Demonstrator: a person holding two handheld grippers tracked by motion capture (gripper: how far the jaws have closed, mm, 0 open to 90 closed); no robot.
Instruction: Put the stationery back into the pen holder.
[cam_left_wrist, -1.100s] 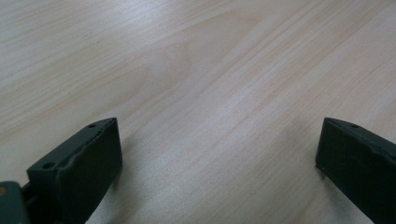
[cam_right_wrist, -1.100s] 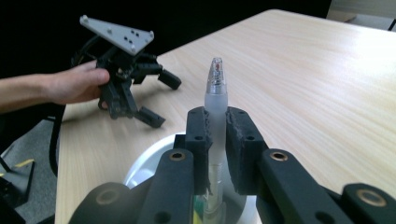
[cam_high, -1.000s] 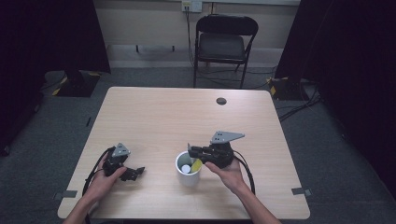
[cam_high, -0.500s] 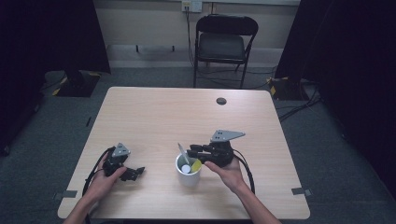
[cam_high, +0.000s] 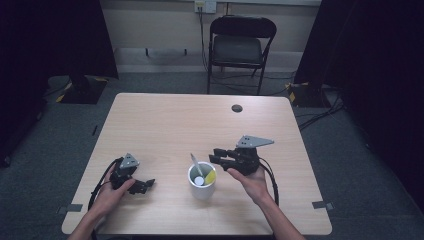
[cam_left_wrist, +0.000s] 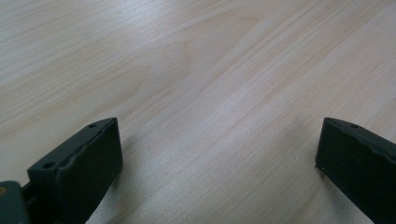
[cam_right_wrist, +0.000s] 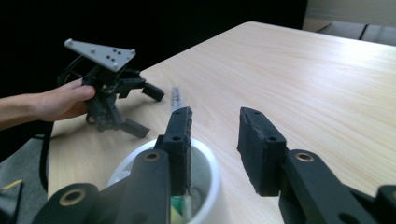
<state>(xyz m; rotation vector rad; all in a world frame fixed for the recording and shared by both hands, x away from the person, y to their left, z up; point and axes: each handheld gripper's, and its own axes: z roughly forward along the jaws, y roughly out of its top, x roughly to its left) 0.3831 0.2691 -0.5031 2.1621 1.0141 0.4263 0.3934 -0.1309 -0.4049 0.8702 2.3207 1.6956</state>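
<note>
From the high view I see the white cup (cam_high: 202, 181) standing near my edge of the table (cam_high: 165, 125), between my two grippers. A thin grey utensil handle (cam_high: 194, 161) leans out of it toward the far left, and inside sit a yellow piece (cam_high: 210, 176) and a pale round thing (cam_high: 199, 181); I cannot tell what either is.

My right gripper (cam_high: 216, 155) hovers just right of the cup and slightly above its rim, jaws pointing left. In the right gripper view its jaws (cam_right_wrist: 212, 135) have just been opening and now stand a modest gap apart, with nothing between them. The left jaw covers part of the cup's rim (cam_right_wrist: 210, 161) and the lower stretch of the handle (cam_right_wrist: 176, 99), so whether pad and handle touch is hard to make out. The cup's inside is mostly hidden there; I catch a bit of green and yellow at the bottom edge.

My left gripper (cam_high: 142, 185) rests low on the table well left of the cup, my hand (cam_high: 112, 192) wrapped around its body. In the left gripper view its jaws (cam_left_wrist: 215, 154) stand wide with bare wood between them, both cut off by the frame.

The far chair (cam_high: 239, 45) is dim, and a small dark spot (cam_high: 237, 108) on the table is too small to identify.
</note>
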